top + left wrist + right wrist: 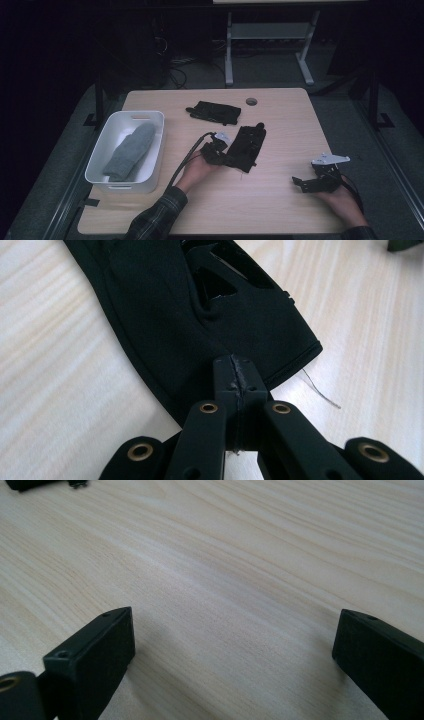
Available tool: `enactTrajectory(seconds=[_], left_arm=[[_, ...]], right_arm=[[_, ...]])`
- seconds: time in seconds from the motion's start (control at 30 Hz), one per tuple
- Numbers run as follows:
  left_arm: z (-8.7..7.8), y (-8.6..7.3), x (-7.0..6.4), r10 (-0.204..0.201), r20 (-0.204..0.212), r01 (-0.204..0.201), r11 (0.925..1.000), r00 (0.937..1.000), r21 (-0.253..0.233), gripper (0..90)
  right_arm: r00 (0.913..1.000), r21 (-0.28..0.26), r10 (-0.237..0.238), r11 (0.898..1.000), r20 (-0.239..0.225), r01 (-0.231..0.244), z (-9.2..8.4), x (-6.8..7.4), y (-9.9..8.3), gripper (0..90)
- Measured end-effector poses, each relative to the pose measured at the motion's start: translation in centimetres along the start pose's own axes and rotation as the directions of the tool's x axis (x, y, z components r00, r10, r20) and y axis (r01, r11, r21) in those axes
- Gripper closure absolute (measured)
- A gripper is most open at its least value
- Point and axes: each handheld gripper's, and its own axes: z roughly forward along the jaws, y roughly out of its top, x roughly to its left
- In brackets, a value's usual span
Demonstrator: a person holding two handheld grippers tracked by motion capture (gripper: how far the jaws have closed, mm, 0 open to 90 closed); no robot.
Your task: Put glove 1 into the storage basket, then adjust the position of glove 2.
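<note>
A black glove [248, 144] lies flat on the wooden table [280, 210], a little right of its middle. My left gripper [220, 155] is at the glove's near left edge. In the left gripper view the jaws meet at the tips [235, 375], shut on the hem of the black glove [165, 305], and a loose thread trails from that hem. A second black glove [215, 112] lies farther back. My right gripper [303, 184] rests low over bare wood at the near right, open [235, 640] with nothing between its jaws.
A white bin [102, 150] stands at the table's left side with a grey knitted piece [131, 150] lying in it. A round cable hole [251, 101] sits near the far edge. A desk frame and cables stand on the floor beyond the table.
</note>
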Motion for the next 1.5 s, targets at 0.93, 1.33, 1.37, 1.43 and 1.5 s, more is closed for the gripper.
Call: enactTrajectory(seconds=[0.93, 1.33, 1.37, 1.43, 1.5], left_arm=[[-2.7, -4.0, -4.7, 0.059, 0.100, -0.067, 0.9948, 0.9932, 0.076, 89.5], [-4.0, -5.0, -6.7, 0.082, 0.125, -0.090, 0.9943, 0.9887, 0.058, 89.5], [-4.1, -4.5, -6.6, 0.085, 0.124, -0.091, 0.9948, 0.9887, 0.045, 89.4], [-4.0, -3.5, -6.3, 0.091, 0.099, -0.094, 0.9952, 0.9909, 0.026, 89.5], [-3.8, -2.6, -5.9, 0.094, 0.085, -0.095, 0.9954, 0.9919, 0.009, 89.4]], right_arm=[[1.0000, 0.001, 0.000, 1.000, 0.000, 0.000, 0.0, 0.0, 0.0, 3.3], [1.0000, 0.001, -0.001, 1.000, 0.000, 0.001, 0.0, 0.0, 0.0, 3.3], [1.0000, 0.001, 0.000, 1.000, 0.000, 0.000, 0.0, 0.0, 0.0, 3.3], [1.0000, 0.001, 0.000, 1.000, 0.000, 0.000, 0.0, 0.0, 0.0, 3.3], [1.0000, 0.001, 0.000, 1.000, 0.000, 0.000, 0.0, 0.0, 0.0, 3.3]])
